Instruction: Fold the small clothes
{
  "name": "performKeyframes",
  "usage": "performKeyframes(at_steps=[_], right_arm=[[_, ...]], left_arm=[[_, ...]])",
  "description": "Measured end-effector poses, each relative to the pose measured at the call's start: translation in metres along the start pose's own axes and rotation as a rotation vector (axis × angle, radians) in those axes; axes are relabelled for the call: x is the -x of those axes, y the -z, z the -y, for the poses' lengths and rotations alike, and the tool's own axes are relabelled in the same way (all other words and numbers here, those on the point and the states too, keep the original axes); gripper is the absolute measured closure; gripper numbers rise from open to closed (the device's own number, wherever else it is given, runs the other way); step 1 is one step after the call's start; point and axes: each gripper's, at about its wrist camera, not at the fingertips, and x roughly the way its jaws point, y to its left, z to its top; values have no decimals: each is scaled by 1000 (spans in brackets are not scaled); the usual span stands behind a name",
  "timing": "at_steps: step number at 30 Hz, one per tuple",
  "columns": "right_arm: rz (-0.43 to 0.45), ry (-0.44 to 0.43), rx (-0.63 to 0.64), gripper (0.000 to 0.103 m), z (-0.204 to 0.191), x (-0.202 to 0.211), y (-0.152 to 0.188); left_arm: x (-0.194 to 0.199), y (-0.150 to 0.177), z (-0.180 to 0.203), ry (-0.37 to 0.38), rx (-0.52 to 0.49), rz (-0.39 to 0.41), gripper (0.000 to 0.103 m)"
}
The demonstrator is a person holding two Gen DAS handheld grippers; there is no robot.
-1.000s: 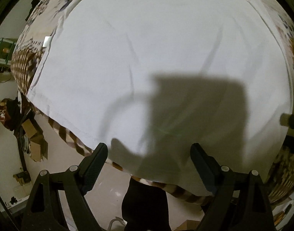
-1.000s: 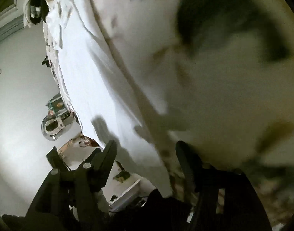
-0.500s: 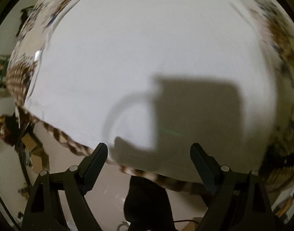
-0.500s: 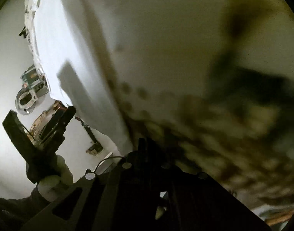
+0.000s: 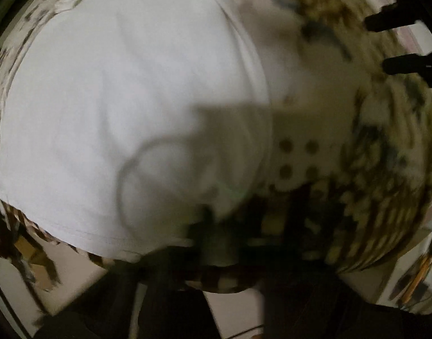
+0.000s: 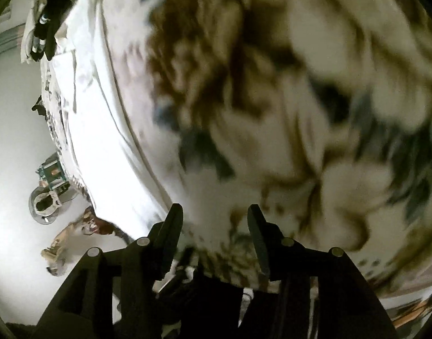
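Note:
A white garment (image 5: 125, 107) lies flat on a brown and cream patterned cover (image 5: 357, 152); in the right wrist view the garment (image 6: 103, 141) is a bright strip at the left. My left gripper (image 5: 213, 243) points straight down at the garment's near right corner, its fingers a dark blur drawn together, shut. Blur hides whether the hem is pinched. My right gripper (image 6: 214, 220) hovers over the patterned cover (image 6: 272, 113) with its jaws opening and nothing between them. Its two fingers also poke into the left wrist view at the upper right, marking the right gripper (image 5: 385, 43).
Dark clothes (image 6: 49, 5) are piled at the far end of the cover. On the pale floor (image 6: 12, 141) beside it stand a round bin (image 6: 43, 206) and a green box (image 6: 52, 169). The cover's near edge (image 5: 230, 282) drops off to the floor below.
The left gripper slid right across the garment to its corner, and its wide-open fingers came together. The right gripper snapped shut, then lifted and reopened partway over the patterned cover.

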Motion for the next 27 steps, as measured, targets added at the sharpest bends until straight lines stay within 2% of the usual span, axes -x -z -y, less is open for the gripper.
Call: performKeyframes(at_steps=[3,4,5,8,9,13,15,18,20,24,25,26,27], right_arm=[[39,7,43,53,-20,20,-37],[46,4,56,53,-8,37,-57],[62,2,77,53,-19,43,-75],[113,0,125,53,-49,53,-123],[145,-5,150,53,-64,58,-149],[224,-55,172,53,-119,52,-228],[245,-119,150,53,-139,48,-280],[246,-198,127,55,-158,28,-339],[235,-183,128,56,-172,8,-362],[212,-215,128,56,-195,-15,-388],[215,-213,132,63,-201,-16,-389],[218,-212,134,86,-203,-17,-386],[214,-205,128,95,-211,-18,-387]], left_arm=[[27,2,-19,40,31,60,101],[36,3,-28,43,34,74,101],[43,6,-44,51,36,83,101],[67,3,-61,53,52,109,101],[76,2,-63,57,59,116,101],[105,-5,-80,50,77,134,101],[111,-7,-90,51,92,137,101],[120,-12,-103,28,112,138,101],[120,-17,-110,19,127,133,101],[125,-24,-135,31,167,144,101],[128,-25,-141,35,169,156,101],[128,-26,-147,41,171,163,101],[128,-26,-152,50,176,168,101]])
